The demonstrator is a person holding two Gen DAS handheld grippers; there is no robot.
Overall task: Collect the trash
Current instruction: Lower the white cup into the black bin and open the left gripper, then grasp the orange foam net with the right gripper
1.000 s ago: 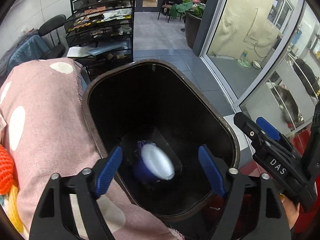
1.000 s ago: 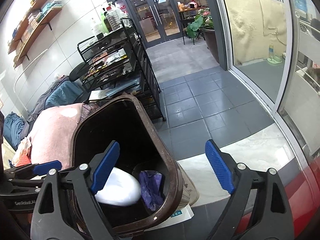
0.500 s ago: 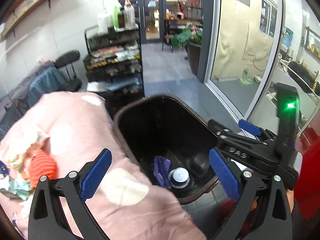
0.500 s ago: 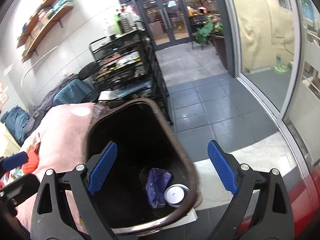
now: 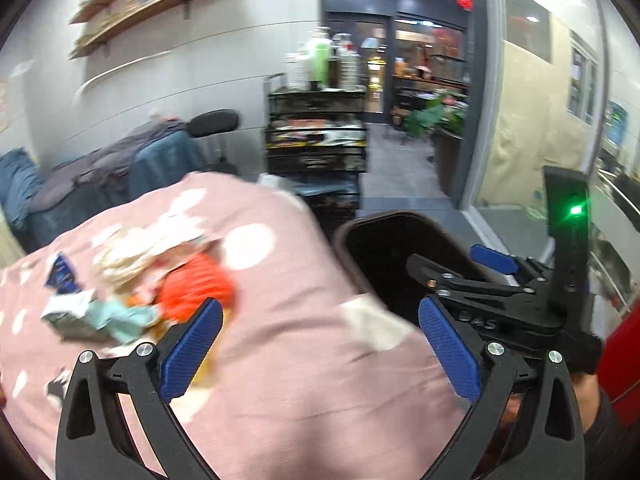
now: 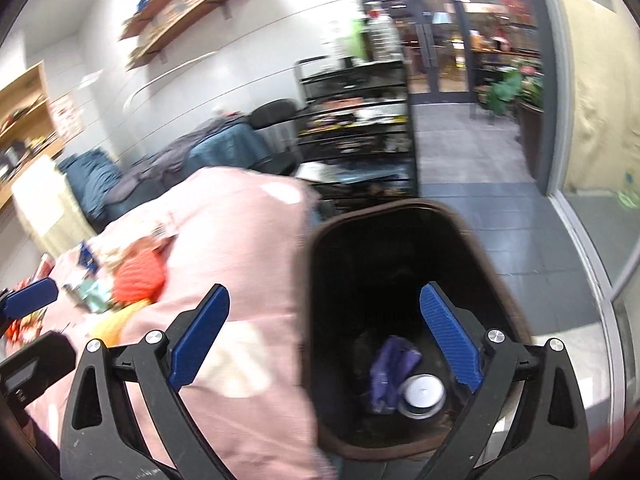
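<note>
A crumpled purple wrapper (image 6: 390, 372) and a white-lidded cup (image 6: 422, 394) are seen at the bottom of the dark bin (image 6: 320, 280). Both lie below the right gripper (image 6: 324, 344), whose empty jaws are opening; the left gripper (image 5: 320, 344) is spread wide, empty, over pink cloth (image 5: 300, 360).

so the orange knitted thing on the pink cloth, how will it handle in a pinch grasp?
The orange knitted piece looks soft and ribbed, so probably floppy and light. It should compress rather than slip between the pads. It lies among loose scraps, so neighbours may drag along.
</note>
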